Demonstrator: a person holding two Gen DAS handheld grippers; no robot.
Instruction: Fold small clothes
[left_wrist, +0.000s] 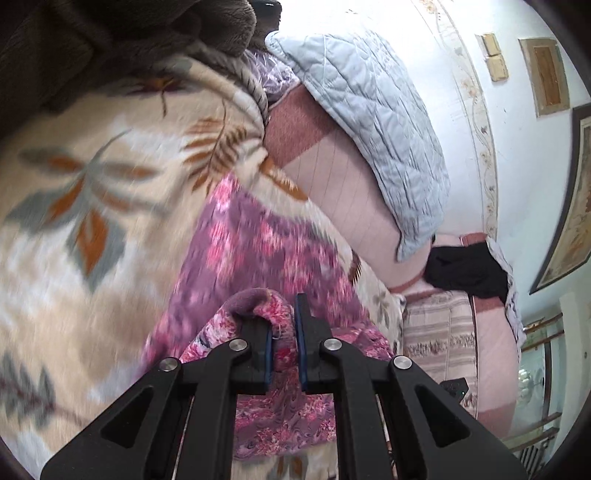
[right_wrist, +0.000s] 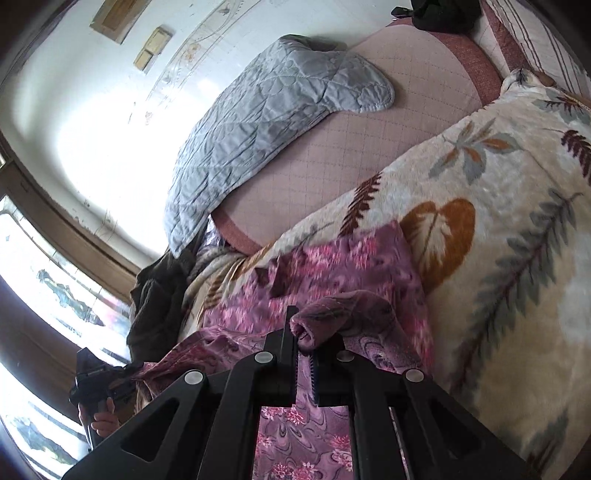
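Observation:
A purple and pink flowered garment (left_wrist: 258, 251) lies spread on a cream leaf-patterned blanket (left_wrist: 74, 184). My left gripper (left_wrist: 283, 332) is shut on a bunched edge of this garment, which folds over its left finger. In the right wrist view the same flowered garment (right_wrist: 332, 266) stretches ahead over the blanket (right_wrist: 498, 221). My right gripper (right_wrist: 304, 339) is shut on another rolled edge of it, and cloth hangs down between the arms. At the lower left of that view a hand holds the left gripper (right_wrist: 99, 380), with the garment running to it.
A pale blue quilted pad (left_wrist: 369, 122) lies on a pink quilted cover (left_wrist: 340, 192) beyond the blanket. A dark brown plush cloth (left_wrist: 110, 44) is heaped at one end and a black cloth (left_wrist: 465, 269) at the other. White wall and a window (right_wrist: 44, 295) lie behind.

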